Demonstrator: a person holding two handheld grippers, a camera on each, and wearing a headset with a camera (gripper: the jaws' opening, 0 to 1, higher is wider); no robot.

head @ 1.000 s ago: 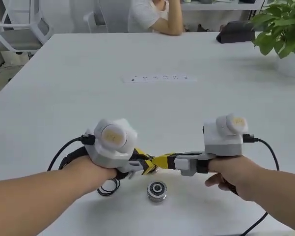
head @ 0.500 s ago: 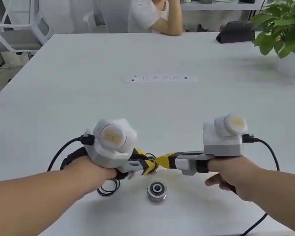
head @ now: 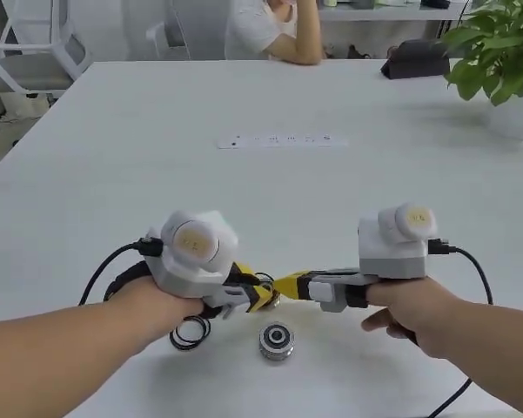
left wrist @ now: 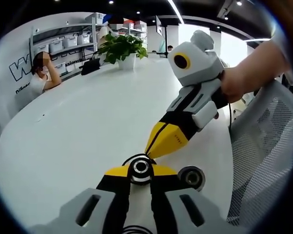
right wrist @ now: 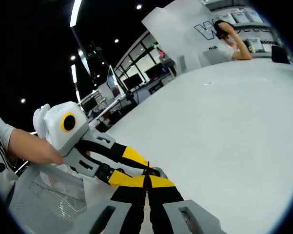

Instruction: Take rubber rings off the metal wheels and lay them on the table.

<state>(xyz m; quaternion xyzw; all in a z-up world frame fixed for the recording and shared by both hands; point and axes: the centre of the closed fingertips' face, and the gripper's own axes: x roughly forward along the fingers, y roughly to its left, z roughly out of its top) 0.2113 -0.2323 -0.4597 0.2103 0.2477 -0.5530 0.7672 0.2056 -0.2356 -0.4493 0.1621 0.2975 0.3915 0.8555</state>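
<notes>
My left gripper (head: 263, 299) is shut on a small metal wheel (left wrist: 140, 168), held between its yellow jaws just above the white table (head: 270, 200). A thin black rubber ring (left wrist: 134, 158) arcs around the wheel's far side. My right gripper (head: 278, 286) comes in from the right, jaws shut, with its yellow tip (left wrist: 151, 151) pinching that ring. A second metal wheel (head: 277, 340) stands on the table just in front of the grippers. Loose black rubber rings (head: 191, 332) lie on the table under my left hand.
A white power strip (head: 283, 139) lies mid-table. A potted plant (head: 496, 43) and a black bag (head: 418, 59) stand at the far right. A person (head: 270, 30) sits at the far edge, with a chair (head: 35, 52) at the far left. Cables trail from both grippers.
The grippers stay locked together over the held wheel; the view has shifted slightly. The wheel and rings on the table have not moved.
</notes>
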